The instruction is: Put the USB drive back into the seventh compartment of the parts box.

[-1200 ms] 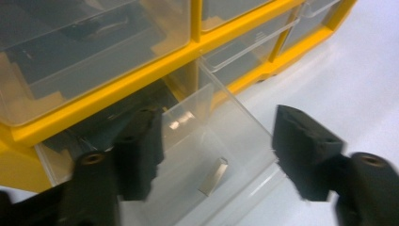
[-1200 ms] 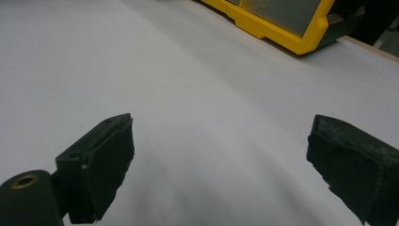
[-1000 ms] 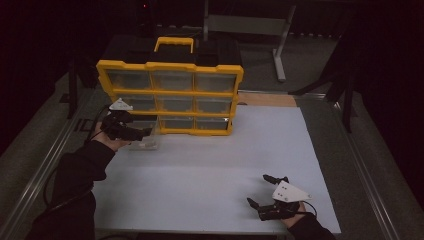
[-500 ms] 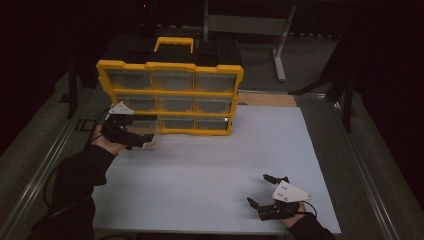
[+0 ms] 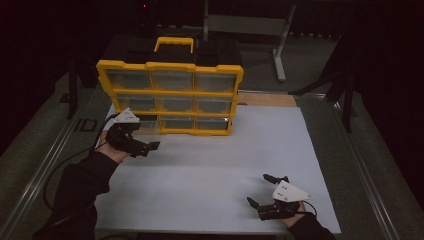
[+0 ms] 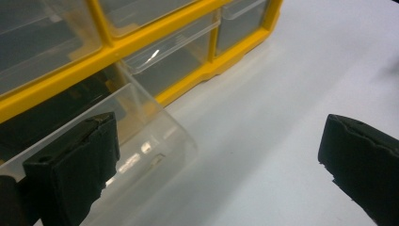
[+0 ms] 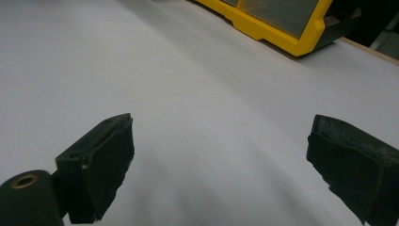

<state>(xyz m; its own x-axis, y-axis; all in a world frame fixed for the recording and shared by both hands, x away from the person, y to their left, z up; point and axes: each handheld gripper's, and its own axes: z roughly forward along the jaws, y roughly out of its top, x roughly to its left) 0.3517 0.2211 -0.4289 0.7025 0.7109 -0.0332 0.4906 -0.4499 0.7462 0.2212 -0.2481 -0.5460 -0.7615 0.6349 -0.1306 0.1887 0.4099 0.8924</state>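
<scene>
Clear plastic drawer [image 6: 141,127], thin-walled, glossy and see-through, sticks partway out of the bottom-left slot of the yellow organizer [image 5: 170,95], at the left rear of the bench [image 5: 210,170]. Its long axis runs out of the slot toward the person's side, its rounded front corner pointing onto the white surface. In the left gripper view light glints off its wall, and the pale bench shows through it. The organizer is a boxy yellow frame with three rows of three transparent drawers and a yellow handle [image 5: 173,42] on top; it stands upright, its drawer fronts facing the person. The left gripper [image 5: 147,147] is just in front of the drawer, its black, rough-edged fingers [image 6: 75,165] having just been opening; they now stand wide, one just beside the drawer's wall, nothing clamped. The right gripper [image 5: 262,190] rests well apart at the bench's near right edge, fingers [image 7: 101,165] wide over bare white surface.
</scene>
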